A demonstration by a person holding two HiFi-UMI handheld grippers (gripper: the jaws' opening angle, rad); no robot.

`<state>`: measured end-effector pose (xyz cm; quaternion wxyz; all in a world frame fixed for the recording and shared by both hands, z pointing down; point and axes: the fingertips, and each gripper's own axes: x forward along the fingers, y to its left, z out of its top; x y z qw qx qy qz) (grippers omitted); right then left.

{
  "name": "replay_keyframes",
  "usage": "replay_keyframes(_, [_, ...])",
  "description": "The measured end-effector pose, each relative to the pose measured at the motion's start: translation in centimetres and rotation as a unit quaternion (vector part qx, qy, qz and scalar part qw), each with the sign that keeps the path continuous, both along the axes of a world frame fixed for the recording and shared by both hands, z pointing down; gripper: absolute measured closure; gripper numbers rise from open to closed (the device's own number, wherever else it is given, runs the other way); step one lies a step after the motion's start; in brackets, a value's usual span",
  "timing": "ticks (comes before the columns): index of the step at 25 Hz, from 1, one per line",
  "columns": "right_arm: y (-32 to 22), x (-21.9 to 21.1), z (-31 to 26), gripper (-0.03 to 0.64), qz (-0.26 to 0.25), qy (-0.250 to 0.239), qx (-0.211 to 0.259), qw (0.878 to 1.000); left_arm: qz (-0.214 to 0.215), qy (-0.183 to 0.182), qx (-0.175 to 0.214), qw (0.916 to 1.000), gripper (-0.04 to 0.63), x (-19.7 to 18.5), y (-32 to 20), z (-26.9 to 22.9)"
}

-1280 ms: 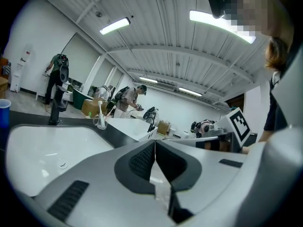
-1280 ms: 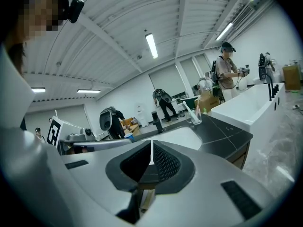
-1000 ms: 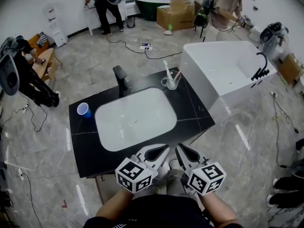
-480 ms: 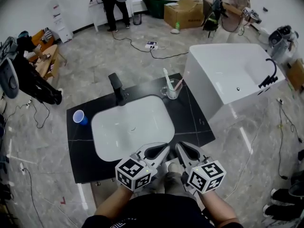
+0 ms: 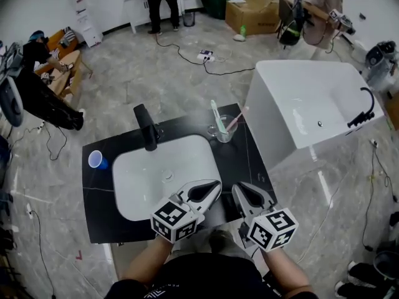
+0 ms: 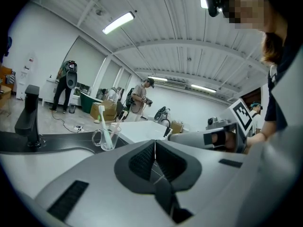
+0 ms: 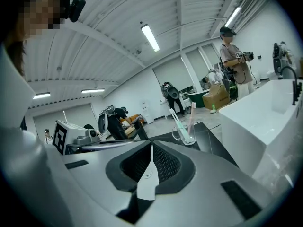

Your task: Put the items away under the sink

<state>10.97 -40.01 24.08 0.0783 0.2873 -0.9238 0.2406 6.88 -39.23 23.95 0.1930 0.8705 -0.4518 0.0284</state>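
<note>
A black vanity top (image 5: 100, 212) holds a white sink basin (image 5: 144, 174) with a black faucet (image 5: 146, 128) behind it. A blue cup (image 5: 95, 160) stands at the left of the top. At the back right is a clear glass with toothbrushes (image 5: 222, 129), also seen in the left gripper view (image 6: 105, 137) and the right gripper view (image 7: 184, 132). My left gripper (image 5: 215, 184) is over the basin's front right corner, shut and empty. My right gripper (image 5: 237, 187) is beside it over the black top, also shut and empty.
A white freestanding bathtub (image 5: 305, 104) stands close to the vanity's right side. Cables (image 5: 187, 58) run across the grey floor behind. People stand at the far wall (image 5: 163, 5), with cardboard boxes (image 5: 252, 14) and equipment (image 5: 37, 98) at the left.
Both grippers have moved forward together from the vanity's front edge to over the basin corner and countertop. The vanity now sits closer below me. Both grippers stay shut.
</note>
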Motion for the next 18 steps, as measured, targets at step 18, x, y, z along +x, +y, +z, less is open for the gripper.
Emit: replay_keyframes(18, [-9.6,-0.4,3.0,0.577,-0.063,0.014,-0.01,0.998,-0.089,-0.034,-0.005,0.9954,0.584,-3.5,-11.1,3.9])
